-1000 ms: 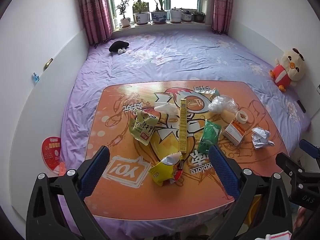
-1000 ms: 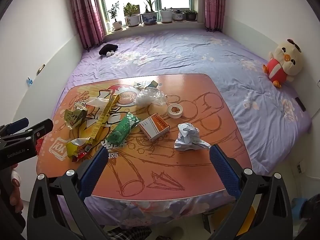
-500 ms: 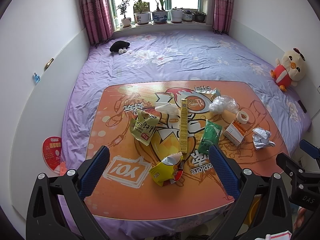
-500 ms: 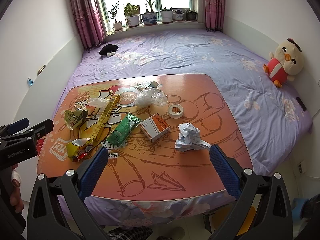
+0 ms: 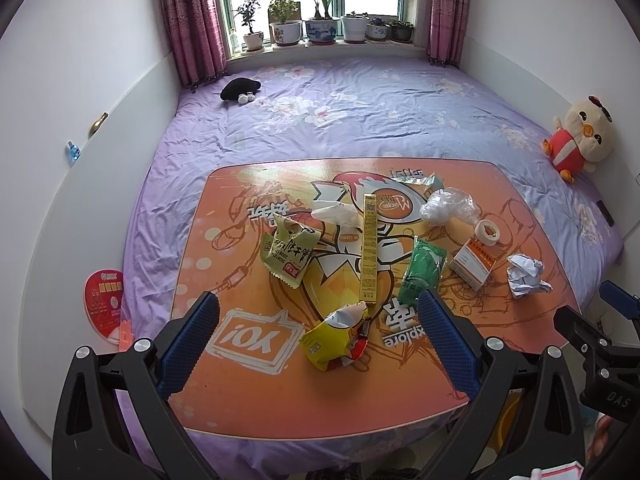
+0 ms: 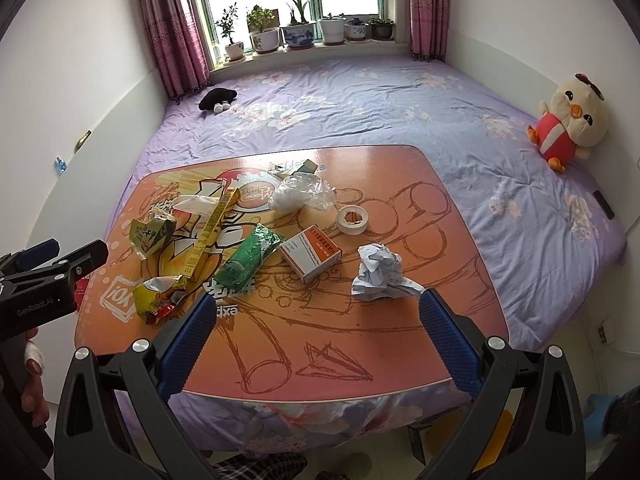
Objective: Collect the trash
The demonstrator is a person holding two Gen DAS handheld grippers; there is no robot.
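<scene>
Trash lies on an orange printed table (image 5: 248,392) on the bed. In the left wrist view: a yellow-red wrapper (image 5: 336,340), an olive snack bag (image 5: 290,250), a long yellow box (image 5: 369,248), a green packet (image 5: 424,270), an orange-white carton (image 5: 472,262), a tape roll (image 5: 489,232), clear plastic (image 5: 448,206) and crumpled paper (image 5: 526,276). My left gripper (image 5: 318,344) is open, held above the table's near edge by the yellow-red wrapper. My right gripper (image 6: 318,344) is open and empty, just short of the crumpled paper (image 6: 380,272) and the carton (image 6: 310,254).
The table (image 6: 400,360) rests on a purple bedspread (image 5: 360,112). A plush chick (image 6: 568,124) sits at the right wall. A black item (image 5: 239,90) lies near the window. Potted plants (image 5: 320,28) line the sill. A red fan (image 5: 103,300) lies at the left.
Both views have shifted only very slightly. Both grippers stay open and the trash has not moved.
</scene>
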